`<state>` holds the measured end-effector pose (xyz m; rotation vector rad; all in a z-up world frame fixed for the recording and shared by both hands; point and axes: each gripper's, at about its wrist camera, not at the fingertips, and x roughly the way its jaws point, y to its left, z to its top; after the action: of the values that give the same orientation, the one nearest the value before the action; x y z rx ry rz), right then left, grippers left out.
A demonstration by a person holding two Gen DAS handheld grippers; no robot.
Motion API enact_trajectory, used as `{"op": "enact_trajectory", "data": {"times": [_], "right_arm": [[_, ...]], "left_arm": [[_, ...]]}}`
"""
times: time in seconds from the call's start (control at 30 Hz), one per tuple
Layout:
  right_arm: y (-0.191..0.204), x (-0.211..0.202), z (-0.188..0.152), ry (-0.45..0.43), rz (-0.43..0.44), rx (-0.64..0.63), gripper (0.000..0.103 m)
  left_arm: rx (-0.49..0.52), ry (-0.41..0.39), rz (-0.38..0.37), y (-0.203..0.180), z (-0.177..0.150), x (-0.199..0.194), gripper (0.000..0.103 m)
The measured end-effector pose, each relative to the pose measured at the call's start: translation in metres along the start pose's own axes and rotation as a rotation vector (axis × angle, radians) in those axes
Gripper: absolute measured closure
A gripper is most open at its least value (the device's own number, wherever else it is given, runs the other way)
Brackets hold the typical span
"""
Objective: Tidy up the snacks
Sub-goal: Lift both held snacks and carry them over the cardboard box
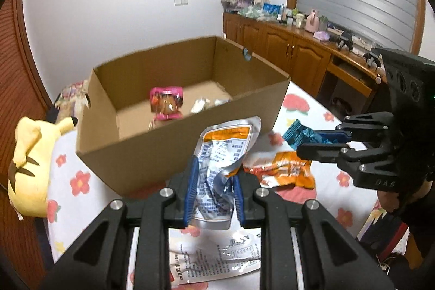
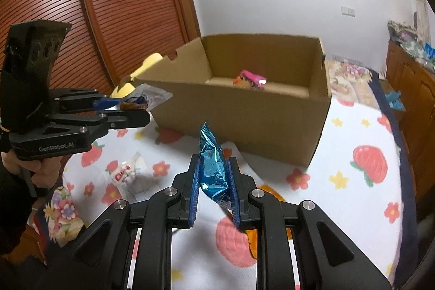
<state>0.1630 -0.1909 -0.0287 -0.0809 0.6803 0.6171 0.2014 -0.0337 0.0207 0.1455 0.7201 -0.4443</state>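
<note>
Left gripper [image 1: 213,197] was clamped on a crumpled silver foil pouch with an orange band [image 1: 220,156], held off the bed just in front of the open brown cardboard box [image 1: 190,151]. Right gripper [image 2: 214,195] was pinched tight on a shiny blue foil snack packet [image 2: 213,167], also clear of the bedding and short of the box's near wall. Both loads were in the air, neither over the opening yet. Inside the box: a pink-wrapped snack pack [image 1: 166,103] and some pale wrappers [image 1: 199,105] next to it, so part of the sorting looked done. Left on the white floral bedspread [image 2: 353,127]: an orange-and-white snack bag [image 1: 282,170] near the box, a flat white printed pouch [image 1: 217,260] below the left gripper, and a small red-and-white packet [image 2: 126,171]. A yellow plush toy [image 1: 30,167] lay beside the box. Judged roughly midway: two packs about to go in, at least three more to collect.
</note>
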Motion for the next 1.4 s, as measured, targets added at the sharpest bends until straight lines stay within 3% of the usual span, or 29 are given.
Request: {"op": "enact_trajectory", "data": {"times": [0.3,0.6,0.93,1.17,1.4], "right_arm": [[0.010,-0.012,0.032,-0.048,-0.006,-0.040,0.085],[0.007,0.005,0.070,-0.059,0.002,-0.062,0.085],[-0.009,0.046,0.103,-0.008,0.000,-0.068,0.085],[-0.034,0.071,0.115,0.046,-0.027,-0.039,0.086],[-0.039,0.074,0.115,0.044,-0.023,-0.038,0.086]], "left_arm": [[-0.008,-0.038,0.032,0.003,0.019,-0.012,0.081],[-0.020,-0.058,0.053,0.021,0.047,-0.005,0.081],[-0.055,-0.043,0.079,0.054,0.079,0.028,0.081],[-0.084,-0.001,0.083,0.074,0.085,0.062,0.081],[-0.104,0.016,0.077,0.080,0.085,0.082,0.080]]}}
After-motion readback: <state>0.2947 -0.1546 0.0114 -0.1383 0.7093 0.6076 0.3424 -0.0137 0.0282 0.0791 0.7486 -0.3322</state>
